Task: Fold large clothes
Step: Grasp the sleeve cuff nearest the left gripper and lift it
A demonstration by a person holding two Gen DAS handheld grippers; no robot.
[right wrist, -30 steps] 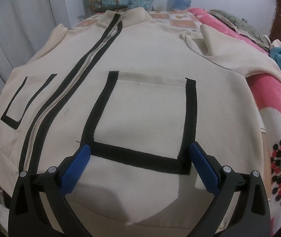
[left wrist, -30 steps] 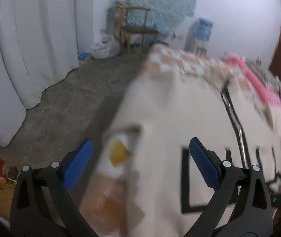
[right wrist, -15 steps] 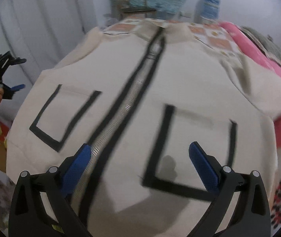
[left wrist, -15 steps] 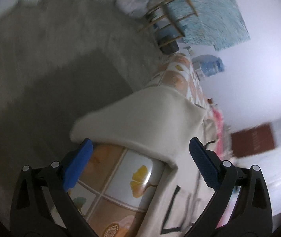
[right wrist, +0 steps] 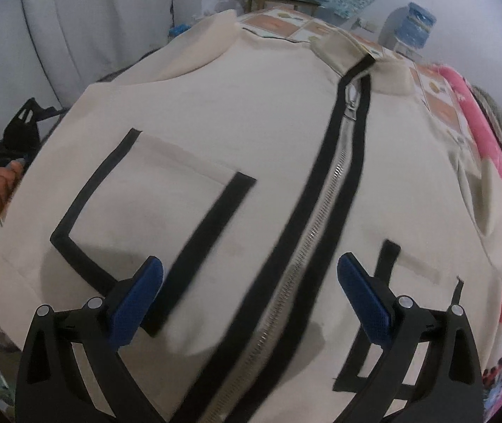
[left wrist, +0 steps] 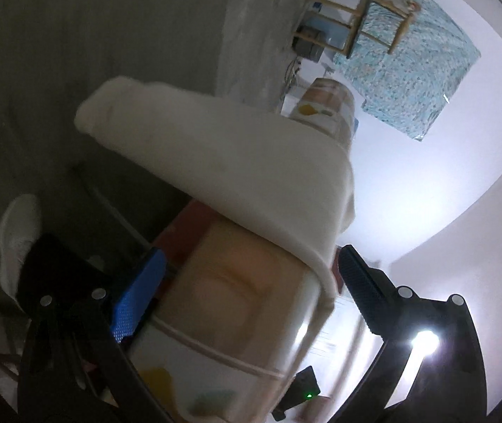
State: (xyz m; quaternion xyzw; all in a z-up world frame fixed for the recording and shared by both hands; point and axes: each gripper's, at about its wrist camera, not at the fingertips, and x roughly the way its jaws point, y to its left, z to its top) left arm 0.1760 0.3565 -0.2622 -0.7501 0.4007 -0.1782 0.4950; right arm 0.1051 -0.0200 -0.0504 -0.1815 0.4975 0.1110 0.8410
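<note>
Cream zip jacket (right wrist: 251,148) spread flat, front up, over the patterned bed cover (right wrist: 437,105), left sleeve (left wrist: 215,162) hanging off the left edge. Both empty: left gripper (left wrist: 247,282) splayed beside that sleeve, right gripper (right wrist: 250,283) parted above the near hem. Likely fold not yet begun; next, pinching the sleeve and carrying it rightward across the zipper (right wrist: 324,204).

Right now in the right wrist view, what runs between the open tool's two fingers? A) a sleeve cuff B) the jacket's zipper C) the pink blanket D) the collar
B: the jacket's zipper, edged in black trim, runs up the cream jacket from between the fingers of the right tool, whose jaws stand wide apart.
</note>
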